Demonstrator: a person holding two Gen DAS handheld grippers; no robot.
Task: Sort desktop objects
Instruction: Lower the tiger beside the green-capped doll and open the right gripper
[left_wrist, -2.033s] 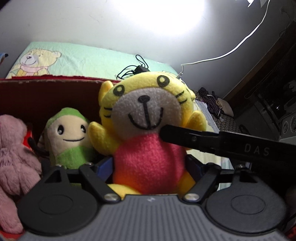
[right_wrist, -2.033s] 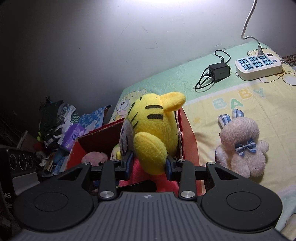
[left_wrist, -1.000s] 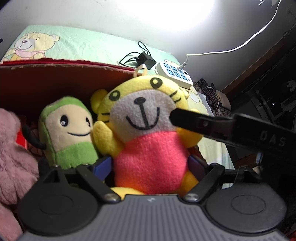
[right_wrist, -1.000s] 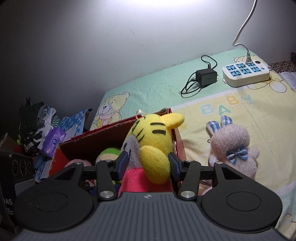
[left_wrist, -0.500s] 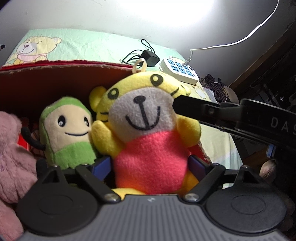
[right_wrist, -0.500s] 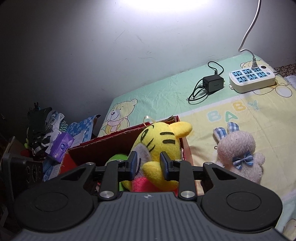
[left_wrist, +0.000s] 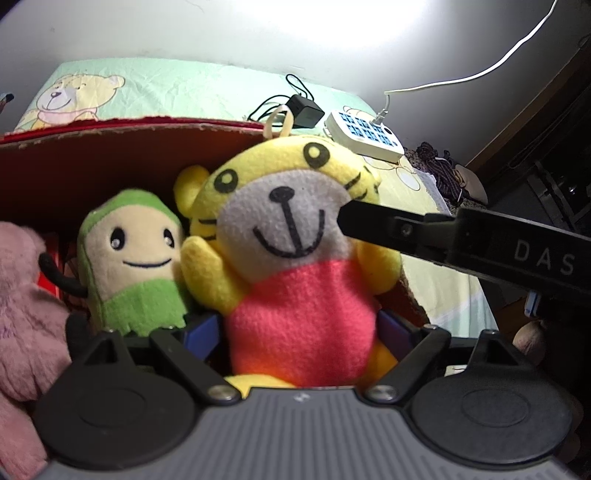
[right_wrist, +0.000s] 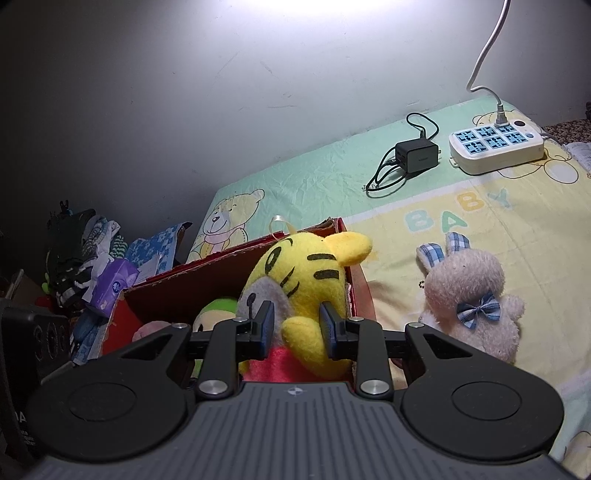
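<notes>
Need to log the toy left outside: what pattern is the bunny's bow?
Blue and white plaid on the bunny's bow; clearest in the right wrist view.

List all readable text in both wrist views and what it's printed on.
"DAS": white letters on the right gripper's black body, seen in the left wrist view.
"BABY": pastel letters on the bedsheet.
"30": partial raised digits on the black device at left; the rest is cut off.
Charger label: too small to read.
Purple tissue pack logo: illegible.

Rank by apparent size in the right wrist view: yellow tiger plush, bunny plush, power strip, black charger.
1. yellow tiger plush, though nearest the camera
2. bunny plush
3. power strip
4. black charger
</notes>
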